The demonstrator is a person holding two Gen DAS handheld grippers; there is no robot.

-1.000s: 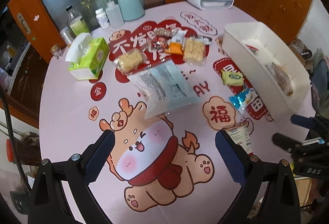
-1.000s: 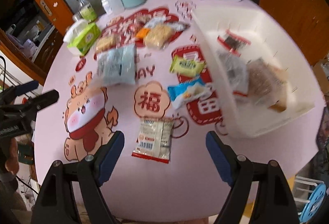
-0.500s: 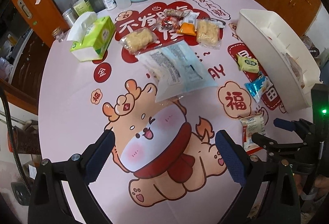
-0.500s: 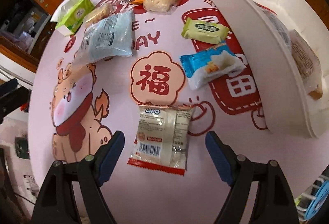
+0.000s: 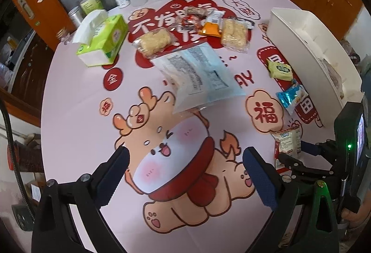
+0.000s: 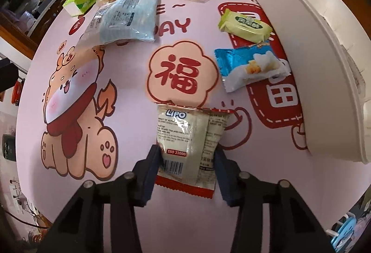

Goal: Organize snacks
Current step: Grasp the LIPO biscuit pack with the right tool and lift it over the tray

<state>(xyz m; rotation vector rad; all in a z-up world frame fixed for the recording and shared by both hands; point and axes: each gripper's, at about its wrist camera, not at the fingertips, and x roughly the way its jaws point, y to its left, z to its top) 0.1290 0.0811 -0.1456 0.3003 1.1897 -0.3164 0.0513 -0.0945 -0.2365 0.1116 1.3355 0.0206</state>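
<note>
1. on the round pink tablecloth (image 5: 69,95), printed with a cartoon dog, everything i see is spread out, and it is the biggest thing in both views.
2. at 3 o'clock on the table my right camera shows the long white bin (image 6: 308,48), its near wall bare, with packets inside that i can barely make out.
3. toward 11 o'clock from the middle lies the large pale blue packet (image 6: 125,18), flat, label side up.
4. my left gripper (image 5: 185,174) hangs over the dog print with its jaws spread wide and nothing between them.
5. my right gripper (image 6: 186,160) has both pads pressed against the sides of the lipo snack packet (image 6: 190,137), which lies at 6 o'clock of the red flower print, near the table's edge.
6. between that packet and the bin sit the blue-and-white snack (image 6: 250,67) and, past it at 12 o'clock, the green snack (image 6: 245,25), both just beside the bin wall.
</note>
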